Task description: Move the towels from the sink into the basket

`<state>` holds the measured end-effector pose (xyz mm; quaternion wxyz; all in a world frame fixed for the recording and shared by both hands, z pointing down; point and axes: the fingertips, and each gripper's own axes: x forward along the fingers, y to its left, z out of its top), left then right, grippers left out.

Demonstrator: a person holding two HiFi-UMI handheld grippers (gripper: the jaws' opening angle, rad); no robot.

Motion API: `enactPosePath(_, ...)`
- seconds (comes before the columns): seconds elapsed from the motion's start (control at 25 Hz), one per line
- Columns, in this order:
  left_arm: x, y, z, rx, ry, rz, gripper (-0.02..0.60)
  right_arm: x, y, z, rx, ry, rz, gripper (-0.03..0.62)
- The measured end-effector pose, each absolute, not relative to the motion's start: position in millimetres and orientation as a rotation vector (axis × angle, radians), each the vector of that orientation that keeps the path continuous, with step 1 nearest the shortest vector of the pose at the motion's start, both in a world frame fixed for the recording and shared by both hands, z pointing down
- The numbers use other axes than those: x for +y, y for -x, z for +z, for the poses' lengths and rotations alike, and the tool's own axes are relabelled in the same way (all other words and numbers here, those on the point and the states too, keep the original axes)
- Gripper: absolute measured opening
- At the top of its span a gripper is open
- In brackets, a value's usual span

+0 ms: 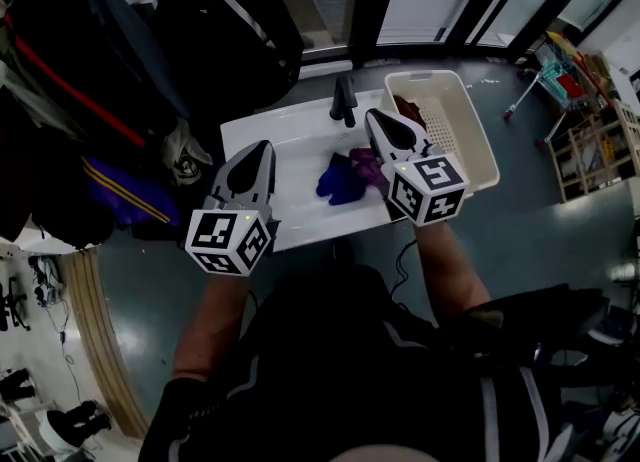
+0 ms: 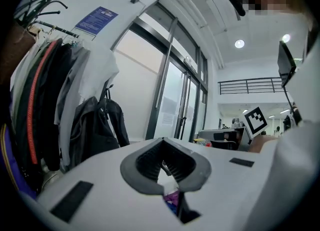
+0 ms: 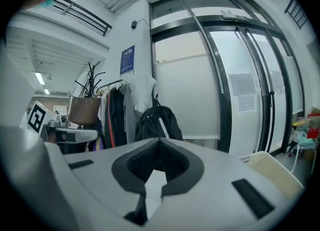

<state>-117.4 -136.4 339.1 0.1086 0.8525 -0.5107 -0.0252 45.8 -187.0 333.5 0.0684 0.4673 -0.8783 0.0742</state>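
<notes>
Towels (image 1: 345, 176), one blue and one purple, are seen lying in the white sink (image 1: 290, 140). A dark red towel (image 1: 408, 108) lies in the cream basket (image 1: 470, 140) beside it. The left tongs (image 1: 266, 147) and right tongs (image 1: 373, 116) are held above, shut and empty. Print on the blue wall notice (image 3: 127, 60) cannot be read.

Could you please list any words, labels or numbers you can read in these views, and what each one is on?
No text is legible.
Blue notice on the wall: print too small to read.
Paper sheets on the glass door: too blurred to read.
</notes>
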Motion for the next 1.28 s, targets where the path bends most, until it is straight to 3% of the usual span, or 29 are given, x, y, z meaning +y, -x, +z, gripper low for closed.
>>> enactPosePath(0.68, -118.3, 146.7, 338.6, -1.526, -2.503, -0.059, 0.002, -166.6, -22.9, 332.7, -2.618, -1.393, 0.182, 0.011)
enactPosePath(0.88, -121.8, 152.4, 354.2, -1.525, -2.448, -0.061, 0.003, -178.2, -17.1, 374.1, -2.512, -1.341, 0.210, 0.016)
enactPosePath(1.0, -125.5, 151.9, 380.6, -1.529, -2.412, 0.027, 0.003, -187.5, -14.0, 416.6, -2.447, -1.269, 0.260, 0.084)
enactPosePath(1.12, -128.9, 149.5, 413.4, -1.511, -2.369, 0.127, 0.003, -197.0, -13.2, 460.5, -2.390, -1.202, 0.304, 0.091)
enactPosePath(1.28, -133.7, 138.1, 464.6, -1.456, -2.293, 0.273, 0.003, -205.6, -12.6, 522.6, -2.288, -1.067, 0.325, 0.155)
